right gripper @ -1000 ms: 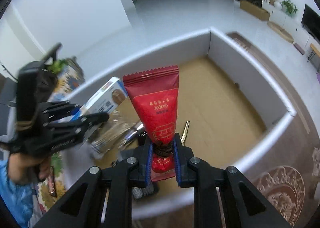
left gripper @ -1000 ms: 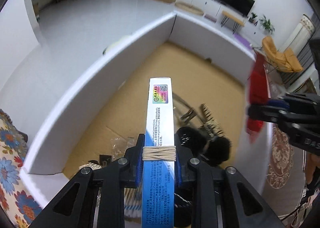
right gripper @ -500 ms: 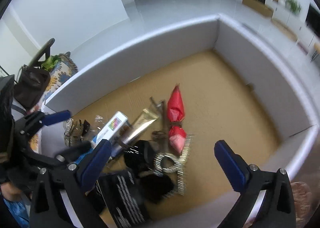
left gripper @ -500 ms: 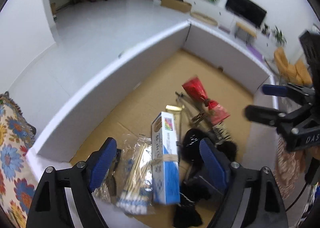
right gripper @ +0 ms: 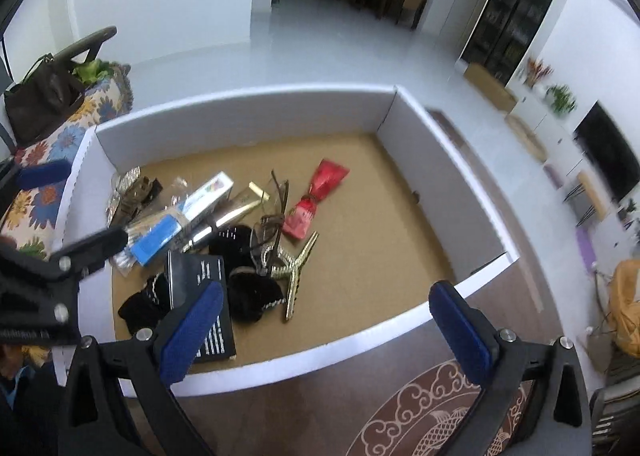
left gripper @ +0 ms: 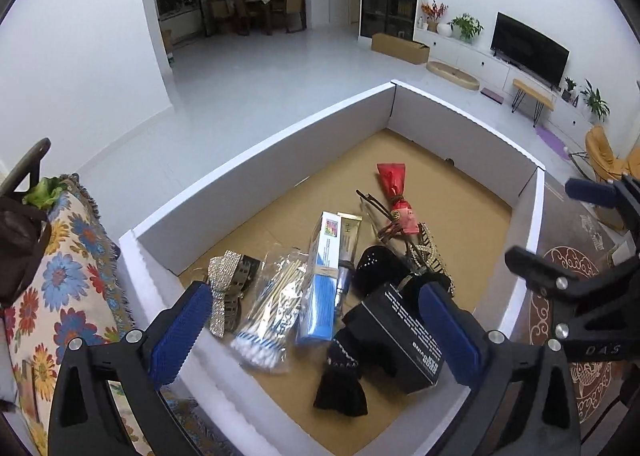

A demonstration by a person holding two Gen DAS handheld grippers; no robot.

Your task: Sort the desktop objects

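Left wrist: black box [left gripper: 394, 340] lettering illegible.

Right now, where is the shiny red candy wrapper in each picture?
Left wrist view: shiny red candy wrapper, right of centre, on the brown box floor.
Right wrist view: wrapper at centre.
Shared landmark: the blue-and-white carton lies to its left in both.

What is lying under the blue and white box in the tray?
The blue and white box rests partly on the bag of cotton swabs, against a gold tube. Anything else beneath it is covered.
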